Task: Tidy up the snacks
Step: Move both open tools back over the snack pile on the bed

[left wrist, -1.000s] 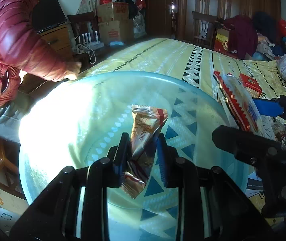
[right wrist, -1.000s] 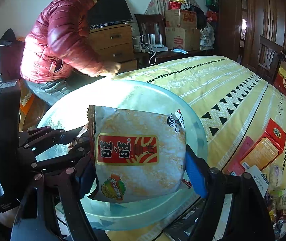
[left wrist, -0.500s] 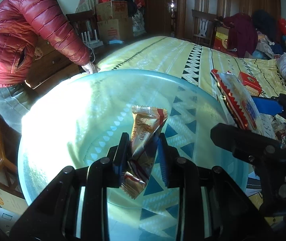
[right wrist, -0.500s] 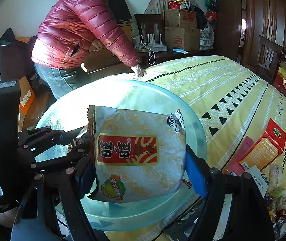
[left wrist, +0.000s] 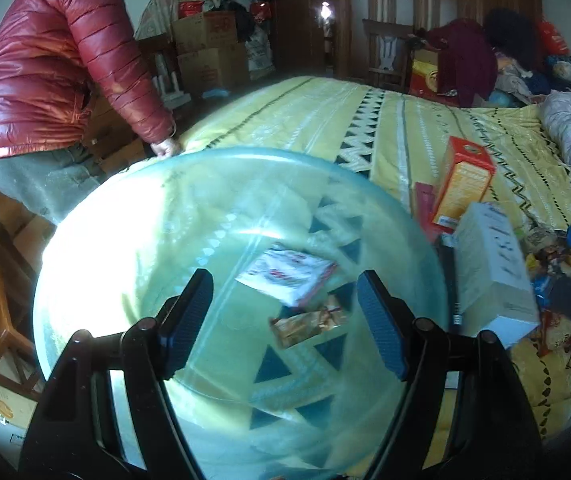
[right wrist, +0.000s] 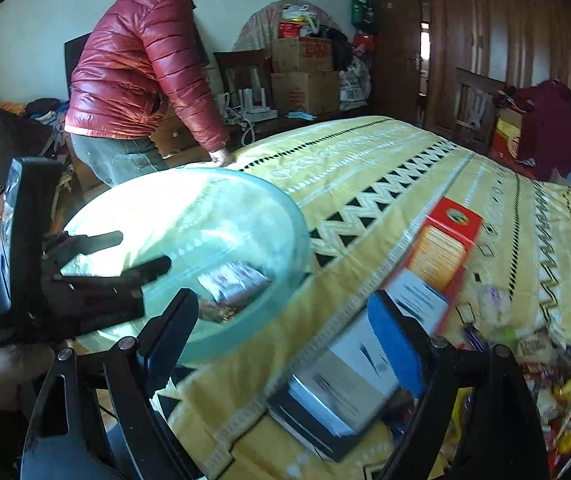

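both fingers (left wrist: 285, 320) (right wrist: 285, 328) opening, empty; snack packets (left wrist: 289, 276) lie in the bowl (left wrist: 85, 240) below.

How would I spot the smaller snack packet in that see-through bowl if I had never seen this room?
Start at the yellow patterned bedspread and find the big clear bluish plastic bowl on its near end. Two packets lie in its bottom: a larger white wrapper with red print, and just in front of it the small packet. It is the golden-brown, crinkly one, narrower than its white neighbour.
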`<state>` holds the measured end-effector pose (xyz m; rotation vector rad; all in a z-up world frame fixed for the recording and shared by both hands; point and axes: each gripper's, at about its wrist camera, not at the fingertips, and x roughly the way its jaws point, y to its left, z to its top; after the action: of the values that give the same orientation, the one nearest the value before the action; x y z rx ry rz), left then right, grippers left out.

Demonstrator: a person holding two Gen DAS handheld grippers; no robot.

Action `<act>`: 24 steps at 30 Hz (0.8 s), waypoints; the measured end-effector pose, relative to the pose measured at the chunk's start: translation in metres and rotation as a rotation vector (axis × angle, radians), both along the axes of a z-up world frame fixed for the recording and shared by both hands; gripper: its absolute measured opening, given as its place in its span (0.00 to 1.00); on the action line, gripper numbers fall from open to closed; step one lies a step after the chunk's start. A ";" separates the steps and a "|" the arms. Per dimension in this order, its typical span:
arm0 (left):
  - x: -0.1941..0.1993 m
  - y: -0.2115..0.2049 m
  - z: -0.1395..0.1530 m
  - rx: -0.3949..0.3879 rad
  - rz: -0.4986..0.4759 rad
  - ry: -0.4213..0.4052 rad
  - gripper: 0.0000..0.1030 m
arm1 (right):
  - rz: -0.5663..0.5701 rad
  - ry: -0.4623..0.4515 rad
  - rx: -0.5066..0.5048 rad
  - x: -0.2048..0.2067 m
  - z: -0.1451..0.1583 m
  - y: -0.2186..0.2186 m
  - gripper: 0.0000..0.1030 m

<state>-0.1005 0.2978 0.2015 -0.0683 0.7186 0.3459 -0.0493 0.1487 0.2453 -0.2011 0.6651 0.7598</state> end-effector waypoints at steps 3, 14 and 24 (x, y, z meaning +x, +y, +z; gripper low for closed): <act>0.002 -0.053 0.014 0.001 -0.135 -0.043 0.74 | -0.113 0.058 -0.011 -0.012 -0.029 -0.073 0.88; 0.051 -0.240 -0.051 -0.293 -0.627 0.227 0.76 | -0.556 0.278 -0.100 -0.036 -0.106 -0.335 0.89; 0.082 -0.270 -0.118 -0.512 -0.577 0.417 0.78 | -0.507 0.497 -0.281 0.024 -0.159 -0.381 0.91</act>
<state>-0.0183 0.0282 0.0833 -0.2711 1.1867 -0.3961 -0.0257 -0.2324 0.0865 -0.0893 1.2408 0.2171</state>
